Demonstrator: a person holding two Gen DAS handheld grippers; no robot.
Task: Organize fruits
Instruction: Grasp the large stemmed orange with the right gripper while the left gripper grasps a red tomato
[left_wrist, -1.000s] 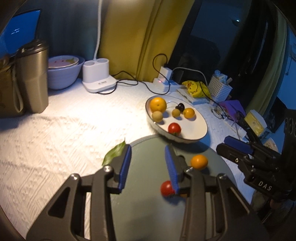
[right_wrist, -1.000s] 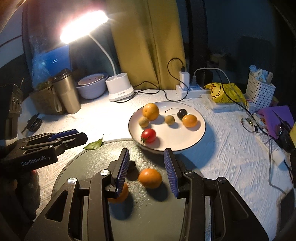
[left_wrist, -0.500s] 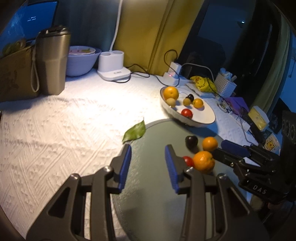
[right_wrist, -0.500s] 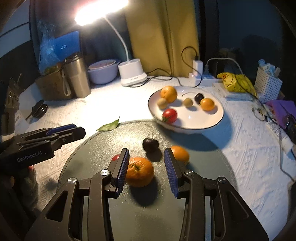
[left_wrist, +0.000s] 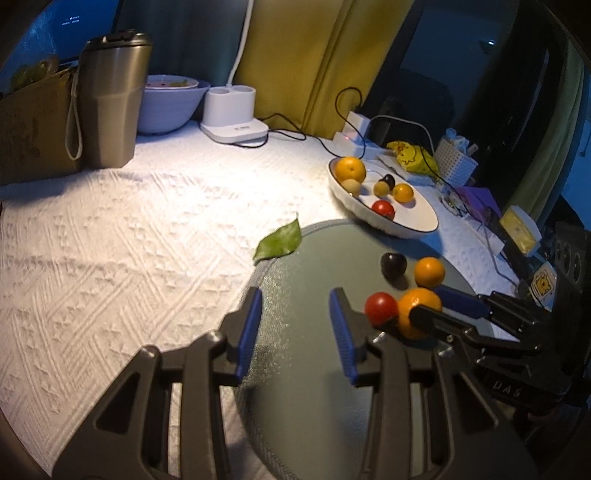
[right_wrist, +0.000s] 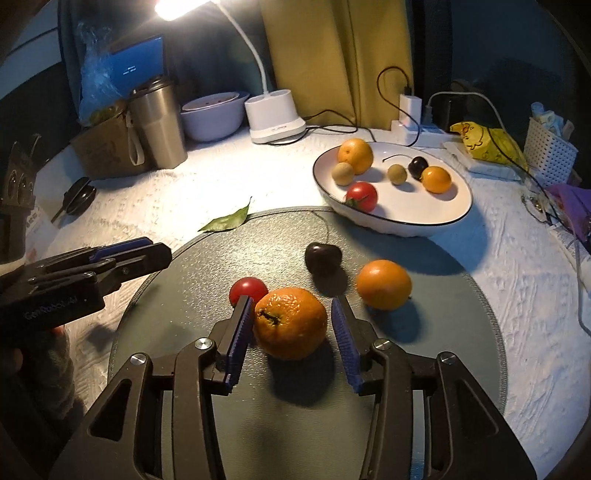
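Note:
On the round grey mat (right_wrist: 424, 369) lie a large orange (right_wrist: 290, 323), a red tomato (right_wrist: 247, 290), a dark cherry (right_wrist: 322, 256) and a smaller orange (right_wrist: 383, 283). My right gripper (right_wrist: 291, 301) straddles the large orange. Its jaws are opening, and a thin gap shows at the right pad. To its left, my left gripper (left_wrist: 294, 295) is open over the mat's left part with nothing between its fingers; the tomato (left_wrist: 380, 308) lies just right of it. Behind the mat, a white plate (right_wrist: 443, 218) holds several fruits.
A green leaf (right_wrist: 229, 221) lies at the mat's far left edge. A steel tumbler (right_wrist: 159, 125), a bowl (right_wrist: 212, 116) and a lamp base (right_wrist: 275, 118) stand at the back. Cables, a charger (right_wrist: 410, 107) and a white basket (right_wrist: 550, 151) crowd the right.
Both grippers came lower and closer to the mat. The large orange, ahead of my right gripper before, now sits between its fingers, which stand a little wider apart.

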